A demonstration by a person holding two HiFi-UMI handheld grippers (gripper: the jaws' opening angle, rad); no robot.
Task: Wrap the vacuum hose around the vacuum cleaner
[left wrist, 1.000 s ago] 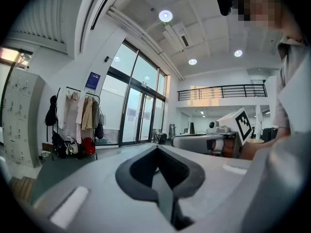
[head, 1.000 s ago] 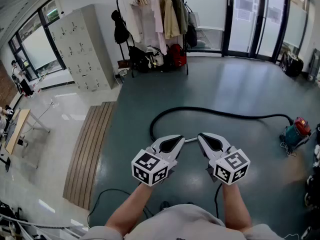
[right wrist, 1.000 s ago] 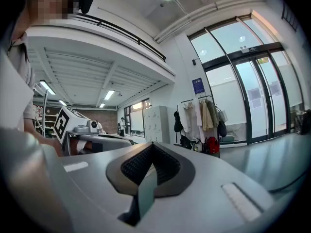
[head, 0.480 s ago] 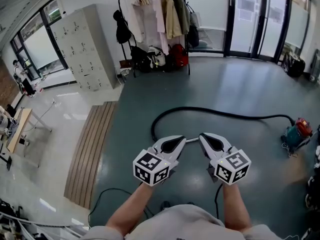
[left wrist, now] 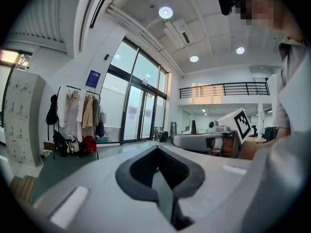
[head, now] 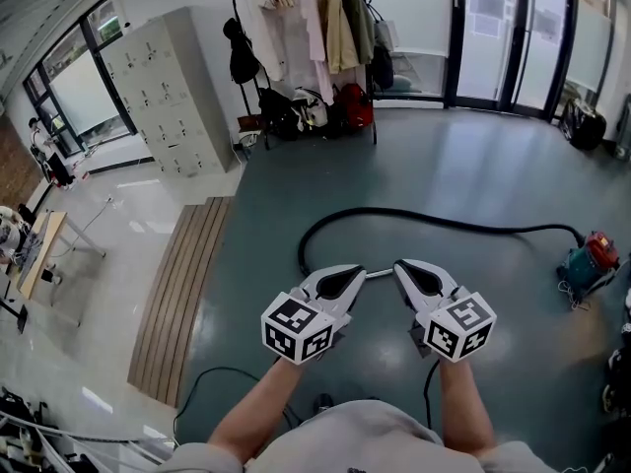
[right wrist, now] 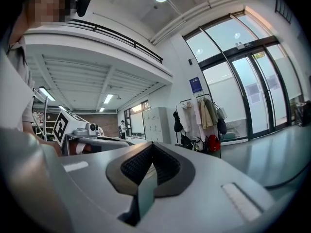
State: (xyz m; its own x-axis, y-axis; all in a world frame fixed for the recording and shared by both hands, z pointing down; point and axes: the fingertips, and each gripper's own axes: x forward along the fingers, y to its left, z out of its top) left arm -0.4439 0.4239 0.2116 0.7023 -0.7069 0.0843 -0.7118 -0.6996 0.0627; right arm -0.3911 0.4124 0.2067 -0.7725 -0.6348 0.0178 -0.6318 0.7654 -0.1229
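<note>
We look steeply down at a grey-green floor [head: 473,166] in a large room. Our two forearms reach forward, each holding a gripper at about waist height.

The left gripper [head: 351,278] and right gripper [head: 406,272] angle in towards each other, with their tips near but apart. In each gripper's own view the jaws are clenched, meeting along one seam with nothing between them. Neither grasps anything.

A short silver piece [head: 379,275] shows in the gap between the two tips. We cannot tell whether it lies on the floor below or belongs to the hose.

The black hose [head: 444,222] lies on the floor ahead of both grippers and lower than them, not touched by either. Near the left gripper it bends into a tight loop, and the lower end of that loop is hidden behind the gripper. From the loop, its long run stretches across the floor towards the right.

That run ends at the vacuum [head: 590,256], a small teal and red unit at the far right, well apart from both hands.

The hose's long axis therefore runs from left to right across our front. The left gripper is nearer the looped end, and the right gripper is nearer the vacuum. We judge that wrapping has not begun. The next move calls for lowering a gripper to the loop and opening its jaws.
</note>
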